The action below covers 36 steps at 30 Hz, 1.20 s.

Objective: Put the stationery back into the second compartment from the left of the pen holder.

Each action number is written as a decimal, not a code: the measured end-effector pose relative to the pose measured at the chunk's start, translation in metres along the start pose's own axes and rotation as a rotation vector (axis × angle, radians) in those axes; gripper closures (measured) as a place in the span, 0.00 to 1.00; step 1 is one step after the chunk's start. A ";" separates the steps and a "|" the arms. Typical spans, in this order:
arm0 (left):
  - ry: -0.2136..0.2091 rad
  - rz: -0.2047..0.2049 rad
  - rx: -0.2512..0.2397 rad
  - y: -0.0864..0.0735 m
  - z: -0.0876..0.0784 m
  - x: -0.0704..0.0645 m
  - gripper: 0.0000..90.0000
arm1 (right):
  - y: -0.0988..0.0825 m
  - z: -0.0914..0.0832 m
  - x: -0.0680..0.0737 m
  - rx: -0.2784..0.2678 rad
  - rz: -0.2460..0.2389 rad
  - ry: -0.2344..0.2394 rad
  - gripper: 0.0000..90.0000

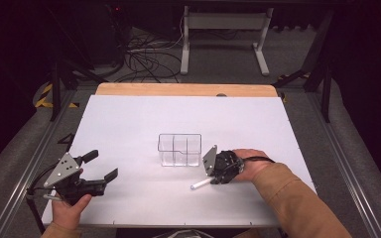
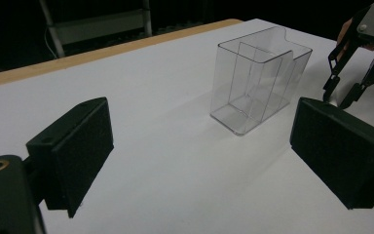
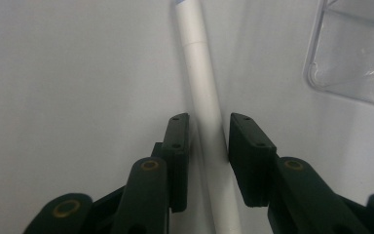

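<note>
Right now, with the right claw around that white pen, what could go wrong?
1. The right claw straddles the white pen near one end; the jaws look barely touching, so lifted, the long free end may droop or slip.
2. The clear divided bin stands close by; a swing could knock it.
3. The left claw hangs open, away from the bin, not steadying it.

Your high view looks forward and down over the whole white table (image 1: 129, 119). Your left gripper view sits low, facing the clear box (image 2: 255, 78), shared with all views. Your right gripper view hangs close above the tabletop.
</note>
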<state>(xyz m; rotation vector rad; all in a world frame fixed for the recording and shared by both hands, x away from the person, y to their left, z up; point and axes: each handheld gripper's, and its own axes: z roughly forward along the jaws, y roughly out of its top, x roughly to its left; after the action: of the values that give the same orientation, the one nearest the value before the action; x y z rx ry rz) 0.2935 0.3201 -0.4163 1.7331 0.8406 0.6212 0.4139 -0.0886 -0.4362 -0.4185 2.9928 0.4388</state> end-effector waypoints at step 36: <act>-0.008 -0.010 0.001 -0.001 0.002 0.000 0.11 | 0.005 -0.057 0.017 -0.248 -0.019 -0.133 0.88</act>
<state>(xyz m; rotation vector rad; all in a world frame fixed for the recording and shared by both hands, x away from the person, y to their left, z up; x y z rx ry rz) 0.2950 0.3192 -0.4177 1.7304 0.8436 0.6071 0.3931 -0.1050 -0.3826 -0.4174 2.8124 0.8064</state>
